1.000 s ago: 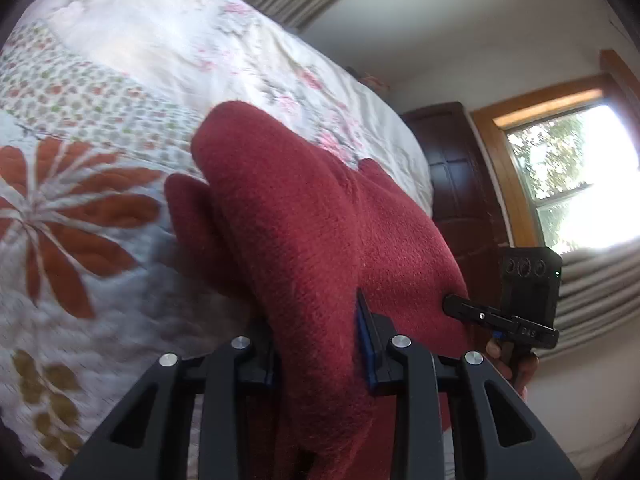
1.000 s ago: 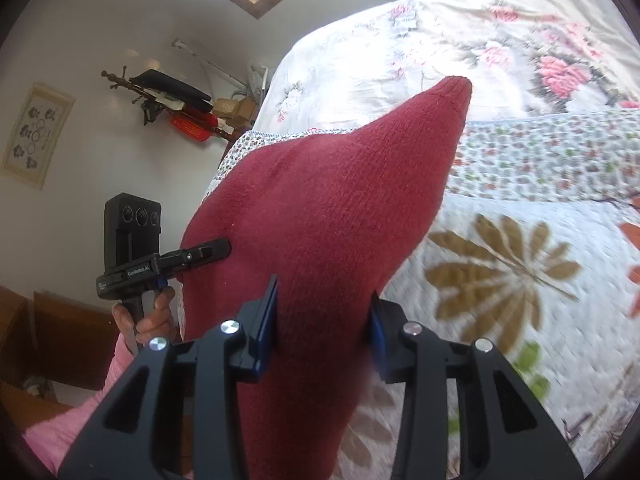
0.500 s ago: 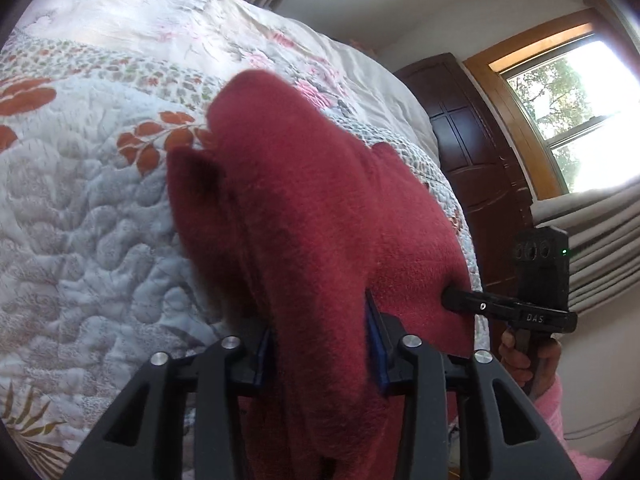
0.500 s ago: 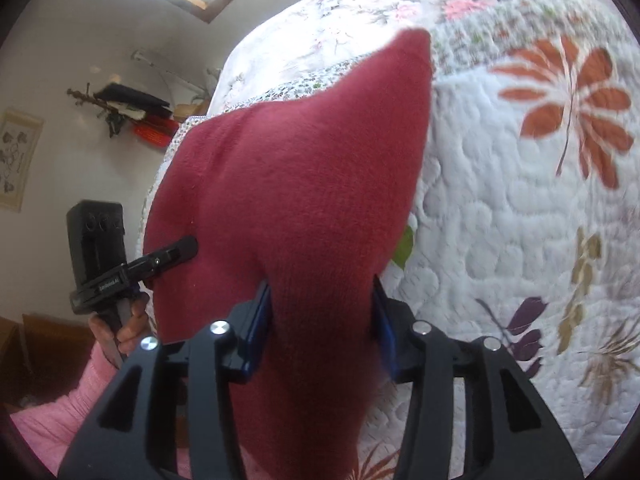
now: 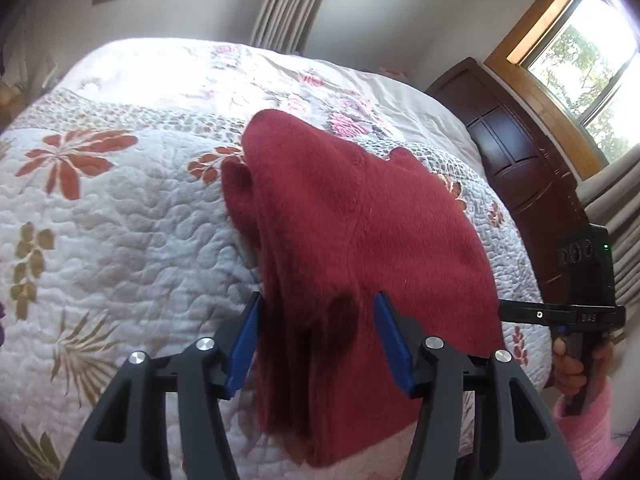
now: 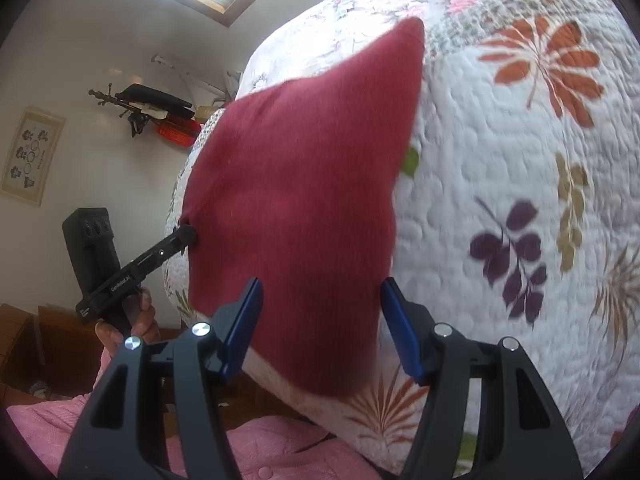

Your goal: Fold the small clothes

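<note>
Left gripper (image 5: 316, 340) — jaws spread, red fleece garment (image 5: 352, 248) bunched between them, lying on the floral quilt (image 5: 120, 220). Right gripper (image 6: 320, 324) — jaws parted, astride the garment's near edge on the quilt.

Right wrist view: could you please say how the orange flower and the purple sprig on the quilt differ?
The orange flower fans into many petals; the purple sprig carries leaves along one stem. The orange flower lies farther off, the purple sprig nearer. Both are quilt prints.

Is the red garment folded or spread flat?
Folded: the red garment lies doubled on the quilt, layered edges showing between the open fingers.
</note>
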Demonstrator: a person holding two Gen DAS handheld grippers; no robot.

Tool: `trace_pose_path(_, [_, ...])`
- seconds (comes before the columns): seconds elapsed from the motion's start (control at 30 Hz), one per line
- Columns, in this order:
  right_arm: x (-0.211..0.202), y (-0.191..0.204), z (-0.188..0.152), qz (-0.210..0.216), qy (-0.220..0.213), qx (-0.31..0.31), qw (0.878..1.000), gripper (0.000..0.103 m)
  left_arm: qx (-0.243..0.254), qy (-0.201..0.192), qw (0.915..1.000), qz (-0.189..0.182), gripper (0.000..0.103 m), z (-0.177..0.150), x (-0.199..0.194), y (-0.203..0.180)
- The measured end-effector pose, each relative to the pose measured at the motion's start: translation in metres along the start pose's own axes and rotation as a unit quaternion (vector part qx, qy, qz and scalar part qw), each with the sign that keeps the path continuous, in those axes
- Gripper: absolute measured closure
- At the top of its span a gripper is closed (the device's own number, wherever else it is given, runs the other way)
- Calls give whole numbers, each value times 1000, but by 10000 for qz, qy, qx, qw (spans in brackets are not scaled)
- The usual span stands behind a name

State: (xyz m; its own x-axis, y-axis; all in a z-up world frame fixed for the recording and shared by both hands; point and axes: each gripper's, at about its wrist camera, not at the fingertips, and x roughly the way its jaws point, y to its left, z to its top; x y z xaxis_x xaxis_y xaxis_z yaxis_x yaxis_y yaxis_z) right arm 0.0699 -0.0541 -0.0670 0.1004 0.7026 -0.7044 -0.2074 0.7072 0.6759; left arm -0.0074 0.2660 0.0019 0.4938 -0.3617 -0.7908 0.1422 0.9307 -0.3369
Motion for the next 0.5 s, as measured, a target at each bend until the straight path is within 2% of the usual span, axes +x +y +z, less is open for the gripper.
trace_pose_path(0.03, [1, -2, -7, 1, 41, 33, 10000, 42, -5, 0, 10000, 4, 47, -7, -4, 0])
trace_pose_path(0.1, [7, -3, -17, 4, 147, 119, 9998, 49, -76, 92, 9999, -63, 47, -18, -6, -3])
trace_pose_path(0.17, [11, -6, -25, -56, 141, 162, 9998, 56, -49, 188, 9997, 129, 49, -26, -1, -8])
trace_pose_path(0.23, [12, -10, -28, -58, 113, 285, 9995, 62, 26, 305, 9988, 382, 57, -31, 7, -3])
trace_pose_path(0.3, [14, -12, -33, -95, 99, 333, 9994, 68, 0, 387, 9983, 440, 57, -36, 15, -1])
trace_pose_path(0.4, [25, -12, -38, -418, 117, 254, 9987, 69, -20, 466, 9977, 488, 56, -45, 23, 6])
trace_pose_path(0.5, [38, -12, -43, -735, 130, 270, 9968, 69, -12, 494, 9974, 533, 50, -48, 32, 14])
